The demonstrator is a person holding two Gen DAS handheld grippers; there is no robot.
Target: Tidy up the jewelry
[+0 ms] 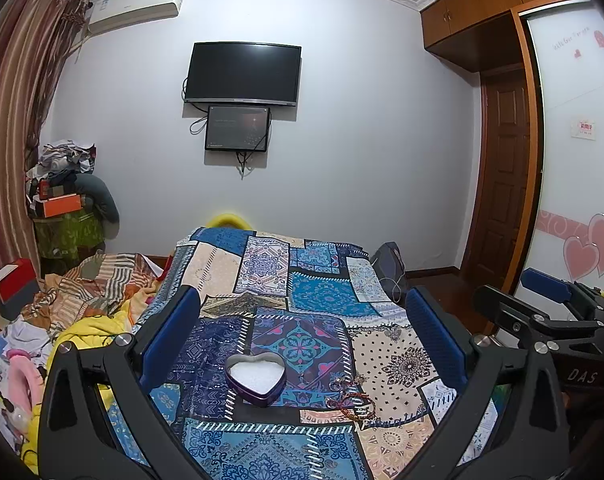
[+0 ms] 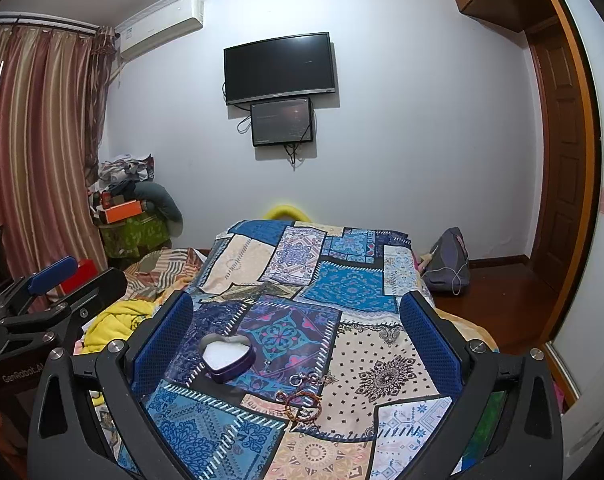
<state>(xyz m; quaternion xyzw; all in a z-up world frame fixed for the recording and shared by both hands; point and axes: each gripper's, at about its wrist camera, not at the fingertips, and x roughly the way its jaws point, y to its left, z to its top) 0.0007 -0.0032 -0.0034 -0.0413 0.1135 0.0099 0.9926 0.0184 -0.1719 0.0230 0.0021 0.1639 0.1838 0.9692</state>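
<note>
Nothing stored yet. My left gripper (image 1: 302, 336) and right gripper (image 2: 298, 332) are spread wide, empty. The tin (image 1: 256, 376) sits lower centre, empty; bracelet (image 1: 351, 404) and rings (image 1: 339, 382) lie just right of it, awaiting transfer.

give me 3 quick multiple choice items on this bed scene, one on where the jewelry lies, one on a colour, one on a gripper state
1. The bracelets lie
A. inside the tin
B. on the patchwork cover, beside the tin
C. on the floor

2. The heart-shaped tin's lining is
A. white
B. red
C. black

3. The right gripper is
A. shut on a ring
B. shut, holding nothing
C. open

Answers: 1 B, they rest on the cloth, apart from the tin. 2 A, white fill shows within the purple wall. 3 C, its blue pads stand wide apart.
</note>
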